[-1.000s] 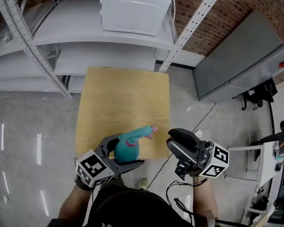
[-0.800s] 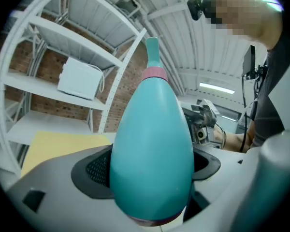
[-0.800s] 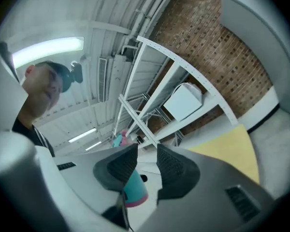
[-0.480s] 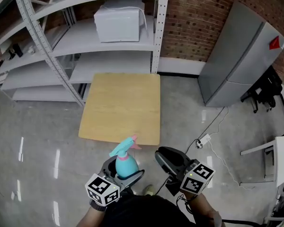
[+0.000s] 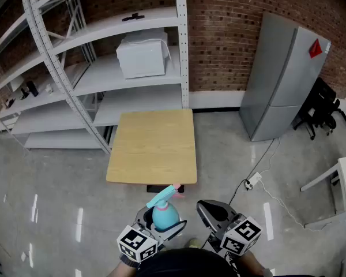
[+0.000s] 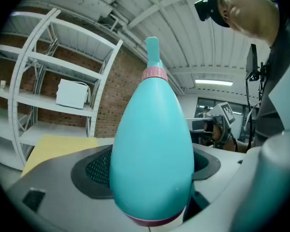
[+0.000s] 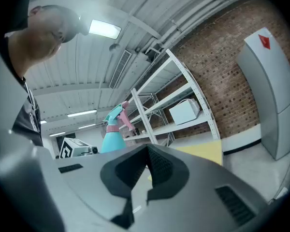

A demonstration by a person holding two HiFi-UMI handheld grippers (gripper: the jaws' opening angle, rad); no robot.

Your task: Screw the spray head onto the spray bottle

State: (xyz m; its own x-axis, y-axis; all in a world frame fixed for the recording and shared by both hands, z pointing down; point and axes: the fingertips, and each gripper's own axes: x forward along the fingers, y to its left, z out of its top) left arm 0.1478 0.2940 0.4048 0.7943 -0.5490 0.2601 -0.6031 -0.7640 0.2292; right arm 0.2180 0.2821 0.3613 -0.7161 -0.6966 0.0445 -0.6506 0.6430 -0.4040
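Lower centre: left gripper (image 5: 161, 223) clamps spray bottle (image 5: 165, 214), spray head (image 5: 164, 197) on; right gripper (image 5: 209, 210), jaws just closed, empty (slack clamping could let the smooth bottle slip).

The left gripper (image 5: 163, 219) and the right gripper (image 5: 210, 209) have smooth grey moulded shells with rounded jaws. Each jaw carries a black pad (image 6: 94, 166) with a fine mesh texture, set in a dark recess. At the rear of each gripper sits a white marker cube (image 5: 137, 244) printed with black square patterns. The person wears a black top (image 5: 179, 265); in the left gripper view its sleeve (image 6: 282, 76) looks dark grey.
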